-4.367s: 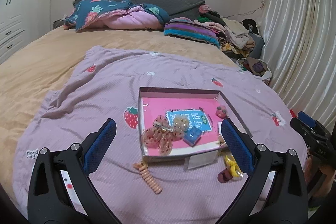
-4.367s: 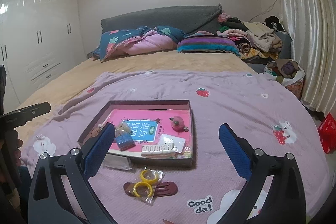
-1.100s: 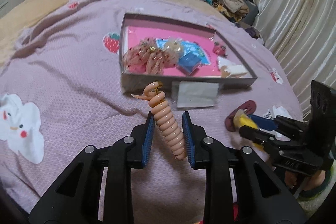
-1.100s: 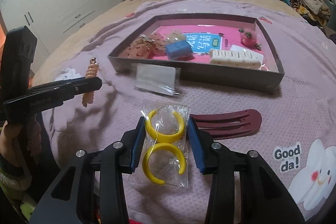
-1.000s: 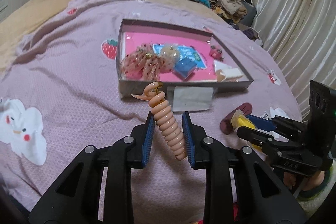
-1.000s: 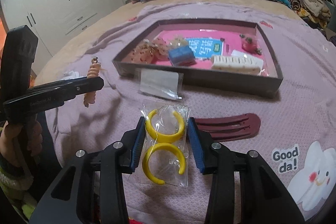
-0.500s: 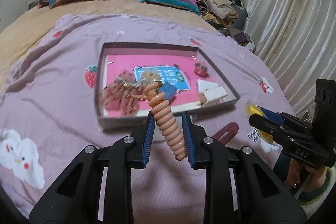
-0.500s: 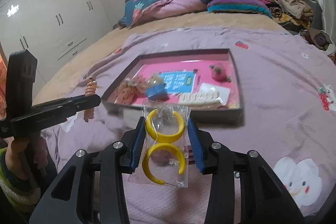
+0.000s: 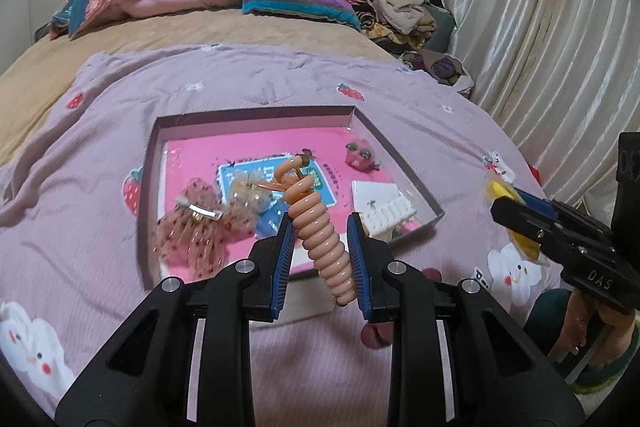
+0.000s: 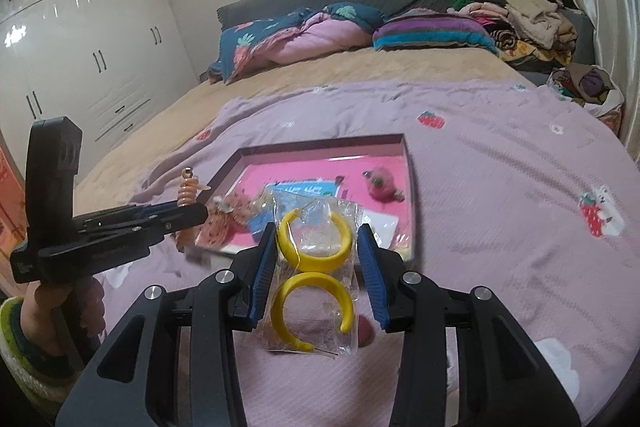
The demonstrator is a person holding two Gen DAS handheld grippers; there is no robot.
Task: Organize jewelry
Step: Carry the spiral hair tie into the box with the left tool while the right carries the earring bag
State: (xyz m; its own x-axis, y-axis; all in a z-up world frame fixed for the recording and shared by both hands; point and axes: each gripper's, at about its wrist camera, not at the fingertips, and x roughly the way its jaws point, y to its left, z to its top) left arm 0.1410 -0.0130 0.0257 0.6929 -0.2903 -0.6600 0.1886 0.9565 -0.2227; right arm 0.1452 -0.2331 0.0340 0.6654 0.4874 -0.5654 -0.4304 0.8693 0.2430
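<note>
My left gripper (image 9: 320,251) is shut on a peach spiral hair clip (image 9: 316,227) and holds it in the air above the near edge of the shallow box (image 9: 152,155) with a pink floor. My right gripper (image 10: 316,263) is shut on a clear bag of yellow hoop earrings (image 10: 314,279), held above the blanket in front of the box (image 10: 410,187). The box holds a dotted bow clip (image 9: 192,223), a blue item (image 9: 270,221), a white comb clip (image 9: 390,213) and a pink strawberry piece (image 9: 360,155). The right gripper shows at the right of the left wrist view (image 9: 520,203).
The box lies on a lilac blanket (image 9: 100,99) on a bed. A dark red hair clip (image 9: 376,335) lies on the blanket under my left gripper. Pillows and a clothes pile (image 10: 520,15) are at the bed's head. A curtain (image 9: 560,27) hangs at the right.
Both grippers have risen and moved forward towards the box, each keeping its item. The dark red clip stays behind on the blanket.
</note>
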